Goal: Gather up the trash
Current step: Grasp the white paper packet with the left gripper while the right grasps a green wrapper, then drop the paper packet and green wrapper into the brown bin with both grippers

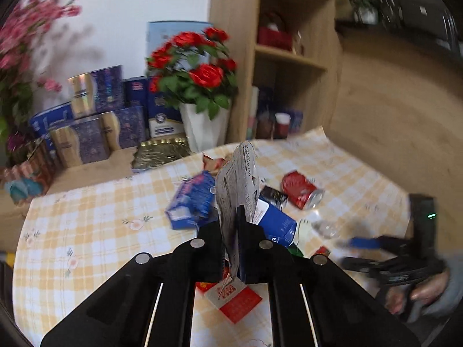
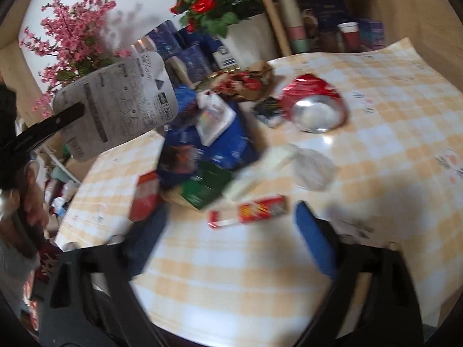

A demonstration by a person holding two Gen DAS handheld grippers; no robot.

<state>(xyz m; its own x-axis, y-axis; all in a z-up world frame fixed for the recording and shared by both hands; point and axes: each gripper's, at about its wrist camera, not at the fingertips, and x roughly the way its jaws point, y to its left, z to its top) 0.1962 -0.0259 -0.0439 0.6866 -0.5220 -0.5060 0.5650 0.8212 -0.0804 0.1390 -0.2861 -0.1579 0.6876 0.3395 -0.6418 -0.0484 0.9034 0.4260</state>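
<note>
The white printed wrapper (image 1: 235,185), pinched upright in the closed left gripper (image 1: 231,248) above the desk (image 1: 86,231), should be carried off without being loosened, while the right gripper (image 2: 231,248), its fingers spread and empty, is lined up over the red packet (image 2: 249,211) near the desk's front edge.

Flat grey-white printed card wrapper (image 1: 235,185) stands upright, off the table, pinched at its lower edge. Trash heap on yellow-checked tablecloth (image 2: 390,121): crushed red drink can (image 2: 315,107) on its side, blue cartons (image 1: 192,199), flat red-white packet (image 2: 251,211).
</note>
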